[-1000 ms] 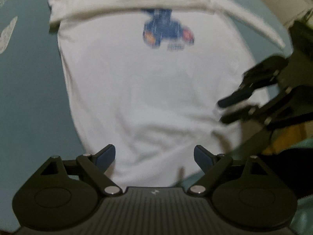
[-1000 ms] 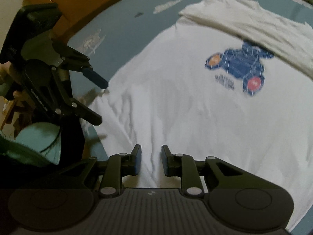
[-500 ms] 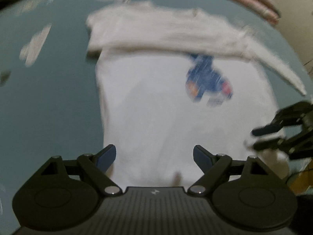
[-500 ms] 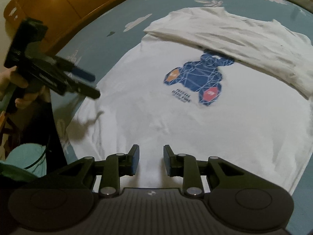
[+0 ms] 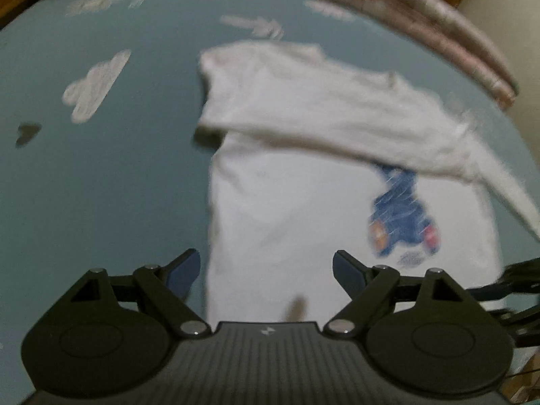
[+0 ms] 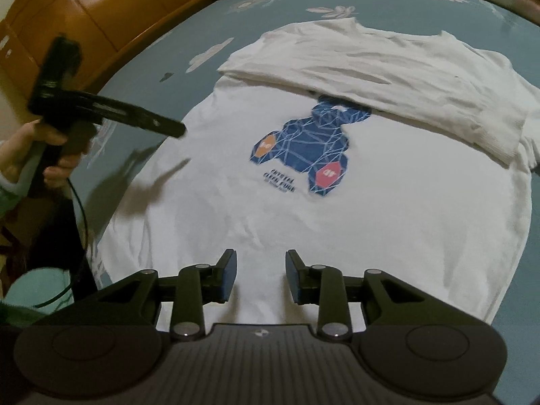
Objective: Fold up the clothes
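At the bottom of the right wrist view the right hand-held gripper [image 6: 259, 276] has its blue-padded fingers [image 6: 226, 275] spread a little apart with nothing between them, poised over the near hem of a white T-shirt [image 6: 354, 209]. The shirt lies flat on a bed covered by a blue sheet [image 6: 175, 57] printed with pale flowers, and fills the middle of that frame. At the centre of its front is a blue bear print [image 6: 310, 145] with an orange patch, a red patch and small dark lettering below it. Beyond the print, toward the upper right of the frame, the top part of the shirt is folded over into a thick white band [image 6: 388, 74] that covers the bear's head. At the left of the frame a person's hand [image 6: 40, 155] grips the left hand-held gripper [image 6: 175, 130], seen edge-on above the shirt's left side, its shadow falling on the cloth. In the blurred left wrist view that gripper [image 5: 266, 266] shows its fingers spread wide and empty, over the shirt's [image 5: 287, 222] left edge at the bottom of the frame, with bare sheet [image 5: 101, 185] to the left. A wooden bed frame [image 6: 84, 10] runs along the upper left of the right wrist view.
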The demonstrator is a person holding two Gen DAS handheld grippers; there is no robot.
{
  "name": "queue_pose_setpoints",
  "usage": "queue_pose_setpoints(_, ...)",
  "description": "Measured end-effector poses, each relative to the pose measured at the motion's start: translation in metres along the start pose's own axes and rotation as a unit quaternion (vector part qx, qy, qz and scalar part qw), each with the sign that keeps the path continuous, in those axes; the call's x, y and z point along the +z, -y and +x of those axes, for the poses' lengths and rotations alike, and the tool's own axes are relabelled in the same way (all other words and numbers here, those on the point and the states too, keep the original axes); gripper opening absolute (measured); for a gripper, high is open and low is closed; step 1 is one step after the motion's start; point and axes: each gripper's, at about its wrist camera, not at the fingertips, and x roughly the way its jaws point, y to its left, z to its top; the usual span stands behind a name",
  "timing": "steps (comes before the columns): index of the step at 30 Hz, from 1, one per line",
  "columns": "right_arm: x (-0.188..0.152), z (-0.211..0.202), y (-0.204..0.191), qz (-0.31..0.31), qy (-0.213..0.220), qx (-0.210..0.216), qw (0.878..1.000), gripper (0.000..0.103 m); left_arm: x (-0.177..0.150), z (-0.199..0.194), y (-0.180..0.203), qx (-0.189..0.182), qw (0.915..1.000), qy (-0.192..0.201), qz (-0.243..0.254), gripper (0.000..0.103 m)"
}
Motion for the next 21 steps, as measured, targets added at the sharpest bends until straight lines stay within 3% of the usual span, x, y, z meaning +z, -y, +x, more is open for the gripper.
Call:
queue_pose_setpoints(2, 0.001, -0.001, 0.003, 0.006, 0.002, -0.001, 1.0, 0.036, 0.004, 0.001, 0.009, -0.025, 0.9996, 0.012, 0.009, 0.086)
queue_pose_setpoints(5, 0.005, -0.003, 0.007, 0.005, 0.008, -0.012, 1.0, 0.037, 0.003, 0.017, 0.023, -0.031, 0.999, -0.002, 0.033, 0.086)
queue_pose_setpoints(10, 0.006, -0.013, 0.028, 0.03, 0.028, -0.038, 0.998, 0.04, -0.002, 0.041, 0.03, -0.01, 0.9987, -0.033, 0.038, 0.086)
queue_pose_setpoints(15, 0.007, -0.023, 0.049, 0.056, 0.049, -0.064, 0.995, 0.04, -0.002, 0.04, 0.034, -0.003, 0.9979, -0.039, 0.052, 0.086)
queue_pose_setpoints(21, 0.016, -0.044, 0.103, 0.109, 0.115, -0.129, 0.979, 0.04, 0.001, 0.045, 0.038, 0.008, 0.9977, -0.044, 0.051, 0.089)
